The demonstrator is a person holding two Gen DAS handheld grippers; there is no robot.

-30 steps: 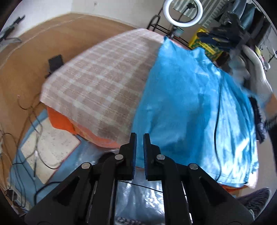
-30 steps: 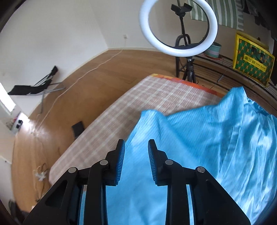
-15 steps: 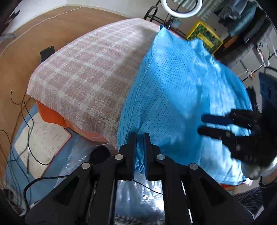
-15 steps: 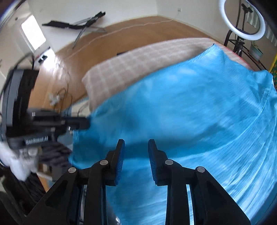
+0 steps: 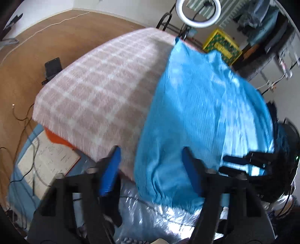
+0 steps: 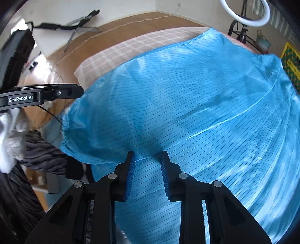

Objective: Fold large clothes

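Note:
A large shiny blue garment (image 5: 202, 112) with thin dark stripes lies spread over the right part of a table covered by a beige checked cloth (image 5: 105, 90). Its near corner hangs over the table's front edge. My left gripper (image 5: 150, 167) is wide open at that hanging corner, with nothing between its jaws. My right gripper (image 6: 147, 167) is open just above the garment (image 6: 187, 105) near its front edge. The right gripper also shows in the left wrist view (image 5: 243, 163), and the left gripper in the right wrist view (image 6: 56, 93).
An orange layer (image 5: 56, 137) shows under the checked cloth. Papers and cables (image 5: 46, 159) lie on the floor at the left. A ring light (image 5: 197, 14), a yellow crate (image 5: 223, 47) and a rack of clothes (image 5: 266, 20) stand behind the table.
My left gripper was shut on the garment's near corner and has opened wide, letting it go. My right gripper has swung from the far side to the front edge, beside the left.

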